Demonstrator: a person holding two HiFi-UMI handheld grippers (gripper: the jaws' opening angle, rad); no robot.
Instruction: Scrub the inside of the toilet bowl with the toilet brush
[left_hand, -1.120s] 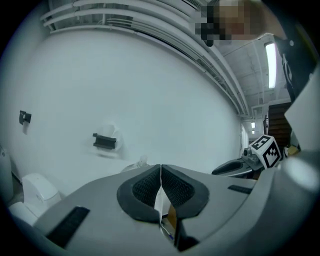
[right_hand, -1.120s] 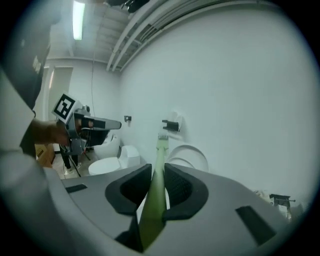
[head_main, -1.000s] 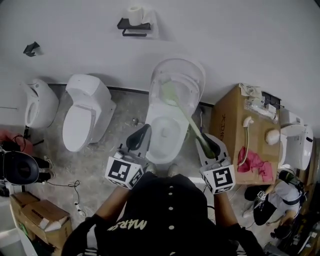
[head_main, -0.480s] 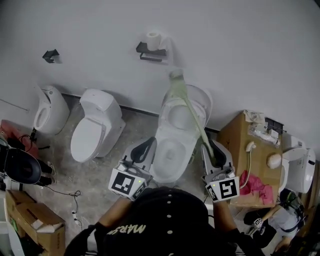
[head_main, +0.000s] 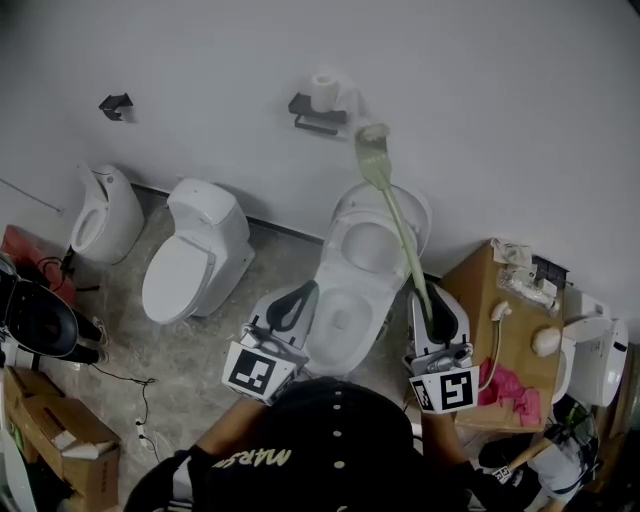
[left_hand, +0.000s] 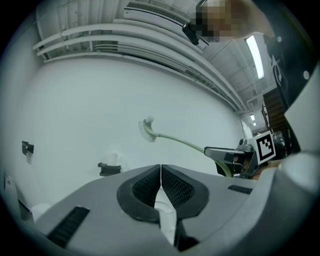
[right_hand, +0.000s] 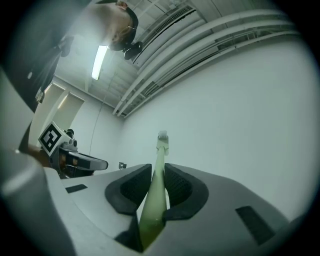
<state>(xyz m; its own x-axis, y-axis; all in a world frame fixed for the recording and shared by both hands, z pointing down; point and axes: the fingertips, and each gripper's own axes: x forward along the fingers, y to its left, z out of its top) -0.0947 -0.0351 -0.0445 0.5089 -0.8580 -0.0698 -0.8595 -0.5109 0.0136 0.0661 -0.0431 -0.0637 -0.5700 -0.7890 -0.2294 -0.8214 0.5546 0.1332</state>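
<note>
The white toilet (head_main: 352, 262) stands open in the middle of the head view, lid up against the wall. My right gripper (head_main: 424, 294) is shut on the handle of the pale green toilet brush (head_main: 398, 232), at the bowl's right. The brush points up and away, its bristle head (head_main: 372, 140) in front of the wall above the lid, outside the bowl. In the right gripper view the toilet brush handle (right_hand: 156, 186) runs between the jaws. My left gripper (head_main: 300, 292) is shut on nothing at the bowl's left rim; the left gripper view shows the brush head (left_hand: 147, 129) in the air.
A second toilet (head_main: 195, 260) with its lid down and a small urinal (head_main: 100, 210) stand to the left. A paper roll holder (head_main: 318, 105) hangs on the wall. A cardboard box (head_main: 478, 300) with a pink cloth (head_main: 512, 385) sits at the right, more boxes (head_main: 60, 440) at lower left.
The right gripper has swung the brush upward: its head rose from the raised lid to well above the toilet, in front of the wall. The left gripper stayed by the bowl.
</note>
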